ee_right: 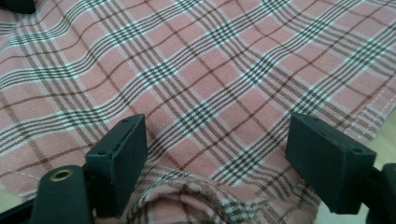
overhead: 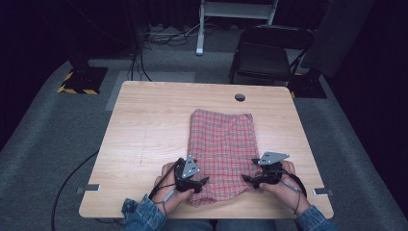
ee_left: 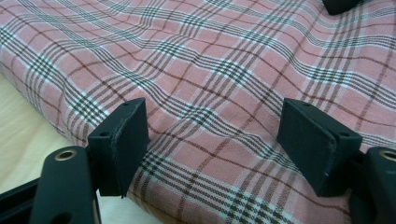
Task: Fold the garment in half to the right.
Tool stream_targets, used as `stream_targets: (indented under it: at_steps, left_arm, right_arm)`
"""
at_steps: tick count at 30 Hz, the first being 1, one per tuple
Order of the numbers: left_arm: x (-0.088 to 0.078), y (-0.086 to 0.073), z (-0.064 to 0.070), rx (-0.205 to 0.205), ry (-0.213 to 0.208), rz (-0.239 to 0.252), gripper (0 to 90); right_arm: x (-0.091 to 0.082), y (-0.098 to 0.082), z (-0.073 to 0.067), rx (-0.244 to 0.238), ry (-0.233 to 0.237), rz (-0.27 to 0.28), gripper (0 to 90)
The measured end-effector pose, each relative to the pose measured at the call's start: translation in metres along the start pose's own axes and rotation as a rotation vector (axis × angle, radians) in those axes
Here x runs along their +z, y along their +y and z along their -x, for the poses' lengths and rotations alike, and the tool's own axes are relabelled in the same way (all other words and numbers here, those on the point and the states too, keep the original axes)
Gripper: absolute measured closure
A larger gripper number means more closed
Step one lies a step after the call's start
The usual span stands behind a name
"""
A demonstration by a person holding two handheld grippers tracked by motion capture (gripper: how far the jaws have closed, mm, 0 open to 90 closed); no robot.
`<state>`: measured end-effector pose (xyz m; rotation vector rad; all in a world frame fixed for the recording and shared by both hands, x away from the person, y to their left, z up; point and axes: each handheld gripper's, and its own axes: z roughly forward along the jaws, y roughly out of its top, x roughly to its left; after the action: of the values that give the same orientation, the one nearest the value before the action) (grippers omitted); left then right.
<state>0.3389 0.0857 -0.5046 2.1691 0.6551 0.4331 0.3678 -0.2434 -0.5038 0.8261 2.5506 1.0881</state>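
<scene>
Left gripper point(overhead: 204, 181) at near-left edge of plaid cloth point(overhead: 222, 144), fingers point(ee_left: 122, 140) spread, nothing pinched. Cloth lies folded mid-counter point(overhead: 144, 125). Right gripper point(overhead: 246, 178) at near-right edge, fingers point(ee_right: 122, 158) spread over a raised fold.

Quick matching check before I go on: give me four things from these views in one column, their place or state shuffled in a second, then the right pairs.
1. plaid cloth
2. left tongs
3. right tongs
4. round hole

A. open, at the cloth's near right corner
B. in the table top near its far edge
C. folded, lying flat on the table
D. open, at the cloth's near left corner

Pairs: 1-C, 2-D, 3-A, 4-B
</scene>
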Motion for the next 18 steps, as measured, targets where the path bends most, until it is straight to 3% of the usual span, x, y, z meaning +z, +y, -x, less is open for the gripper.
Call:
stream_targets:
  at_steps: [7, 14, 18]
  left_arm:
    - [-0.003, -0.001, -0.017, 0.012, 0.001, -0.017, 24.8]
    - [-0.007, 0.005, -0.014, -0.006, 0.011, -0.004, 23.6]
    - [-0.014, 0.014, -0.011, -0.041, -0.003, 0.02, 16.7]
  right_arm:
    - [0.013, 0.01, -0.001, 0.019, -0.028, 0.018, 20.1]
    - [0.013, 0.013, -0.001, 0.034, -0.024, 0.012, 18.1]
    - [0.006, 0.019, -0.001, 0.053, -0.017, 0.05, 17.7]
